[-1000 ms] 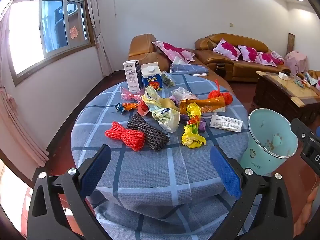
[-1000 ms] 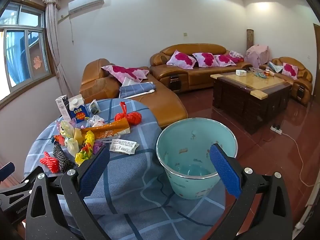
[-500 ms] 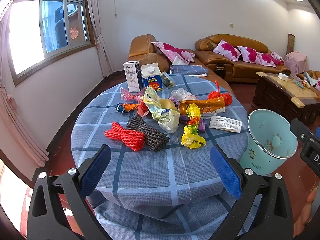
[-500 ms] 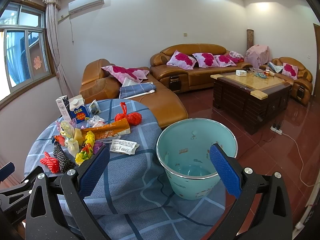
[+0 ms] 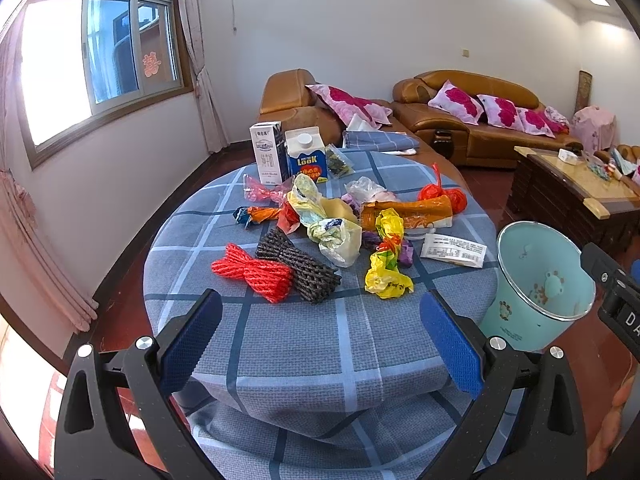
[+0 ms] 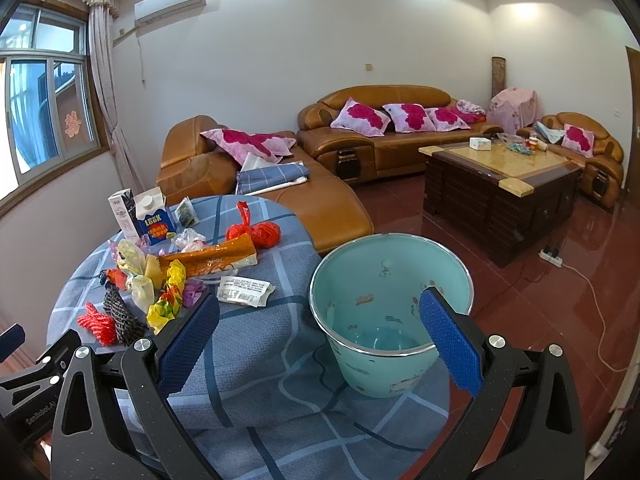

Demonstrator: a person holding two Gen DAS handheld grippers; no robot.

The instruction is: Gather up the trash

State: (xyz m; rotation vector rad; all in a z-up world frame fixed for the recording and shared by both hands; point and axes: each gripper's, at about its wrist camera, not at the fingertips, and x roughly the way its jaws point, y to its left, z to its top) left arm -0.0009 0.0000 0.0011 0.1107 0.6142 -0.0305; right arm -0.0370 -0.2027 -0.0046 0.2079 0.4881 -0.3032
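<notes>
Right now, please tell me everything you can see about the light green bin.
The light green bin is a round, tapered pail, wider at the top, with a shiny metal-looking rim and small cartoon prints on its wall. It looks like plastic. It stands upright beside the round table, against the hanging tablecloth, on the right claw's side. The visible inside looks empty; no claw touches it.

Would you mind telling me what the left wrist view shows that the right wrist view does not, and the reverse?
Only the left wrist view shows the pink wrapper beside the white carton, plus the right gripper's body at its right edge. Only the right wrist view shows the bin's bare bottom, the air conditioner and the power strip on the floor. Both show the teal bin, the receipt, the red net, the black net and wide-open jaws.
</notes>
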